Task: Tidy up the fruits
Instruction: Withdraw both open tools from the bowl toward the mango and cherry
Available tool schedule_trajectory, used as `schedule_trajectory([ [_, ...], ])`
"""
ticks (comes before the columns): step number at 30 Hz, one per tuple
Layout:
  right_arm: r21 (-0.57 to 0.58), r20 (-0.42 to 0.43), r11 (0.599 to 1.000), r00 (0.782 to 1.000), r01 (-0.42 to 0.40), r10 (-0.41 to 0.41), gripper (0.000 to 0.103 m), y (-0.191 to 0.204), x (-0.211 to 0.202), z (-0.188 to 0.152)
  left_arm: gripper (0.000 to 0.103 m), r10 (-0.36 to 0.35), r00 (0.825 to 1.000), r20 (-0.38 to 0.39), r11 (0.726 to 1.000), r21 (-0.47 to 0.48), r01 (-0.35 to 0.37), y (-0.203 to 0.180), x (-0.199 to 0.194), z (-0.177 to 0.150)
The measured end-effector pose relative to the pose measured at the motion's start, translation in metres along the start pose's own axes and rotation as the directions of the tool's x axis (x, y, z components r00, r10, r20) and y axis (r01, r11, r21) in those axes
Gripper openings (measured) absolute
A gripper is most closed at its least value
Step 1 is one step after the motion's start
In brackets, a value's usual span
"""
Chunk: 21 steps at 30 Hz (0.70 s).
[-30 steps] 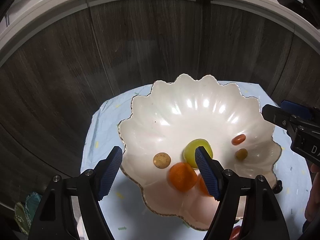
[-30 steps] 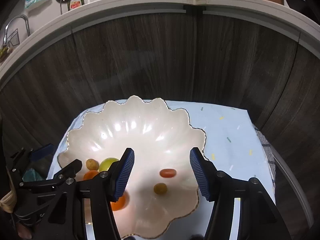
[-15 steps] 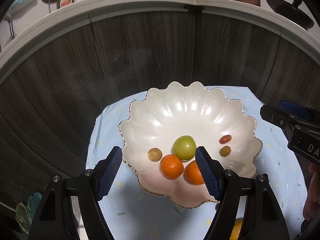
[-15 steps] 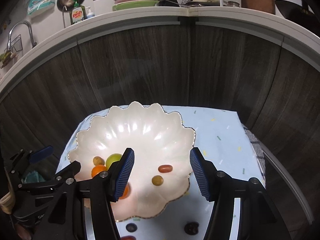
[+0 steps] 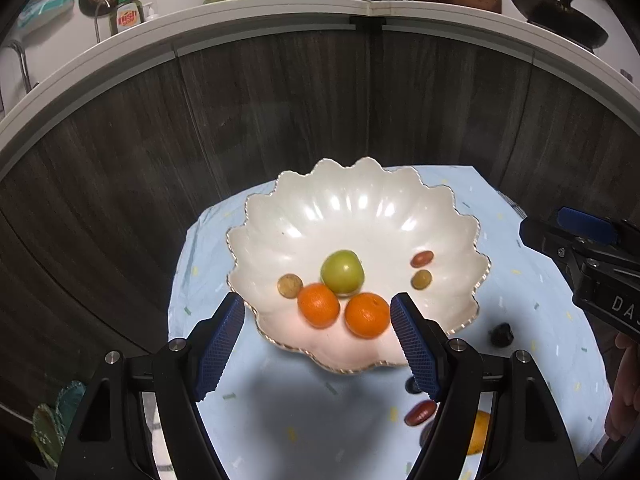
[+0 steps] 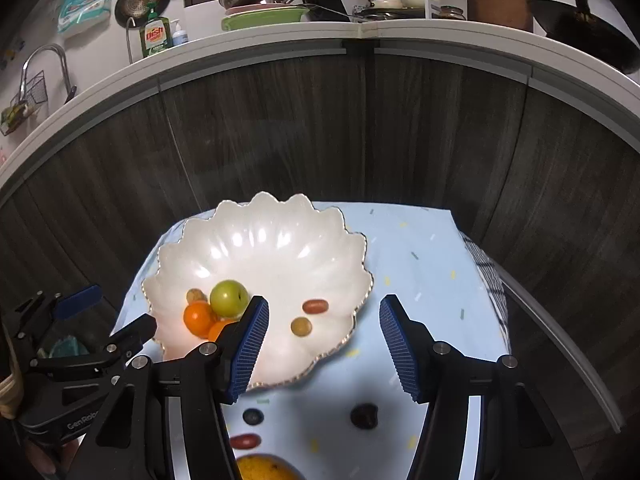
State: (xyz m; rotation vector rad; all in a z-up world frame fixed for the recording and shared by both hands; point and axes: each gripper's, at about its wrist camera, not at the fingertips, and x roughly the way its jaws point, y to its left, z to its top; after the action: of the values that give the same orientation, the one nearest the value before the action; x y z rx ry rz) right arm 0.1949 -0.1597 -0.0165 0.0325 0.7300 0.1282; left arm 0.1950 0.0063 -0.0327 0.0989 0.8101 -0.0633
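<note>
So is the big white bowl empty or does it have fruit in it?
Not empty. The bowl holds two oranges, a green fruit and three small fruits. More fruit lies outside on the blue cloth.

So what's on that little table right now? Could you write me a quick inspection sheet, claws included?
Surface: pale blue cloth with confetti flecks, covering the small table.
Job's things: scalloped white bowl holding a green fruit, two oranges, a brownish round fruit, a red oval fruit and an olive-coloured one.
Clutter: loose on the cloth, a blue berry, a dark fruit, another red oval fruit, a yellow-orange fruit.
Claws: left claw open, empty; right claw open, empty.
Cables: nothing seen.
Surroundings: dark wood panel, kitchen counter with dishes.
</note>
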Motion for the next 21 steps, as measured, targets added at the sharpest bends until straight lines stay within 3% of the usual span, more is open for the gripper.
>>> schedule_trajectory([
  [21, 0.015, -0.048, 1.0, 0.999, 0.009, -0.009, 0.059, -0.011, -0.014, -0.053, 0.075, -0.028, 0.999, -0.026, 0.998, 0.047, 0.029, -0.021, -0.018, -0.049],
])
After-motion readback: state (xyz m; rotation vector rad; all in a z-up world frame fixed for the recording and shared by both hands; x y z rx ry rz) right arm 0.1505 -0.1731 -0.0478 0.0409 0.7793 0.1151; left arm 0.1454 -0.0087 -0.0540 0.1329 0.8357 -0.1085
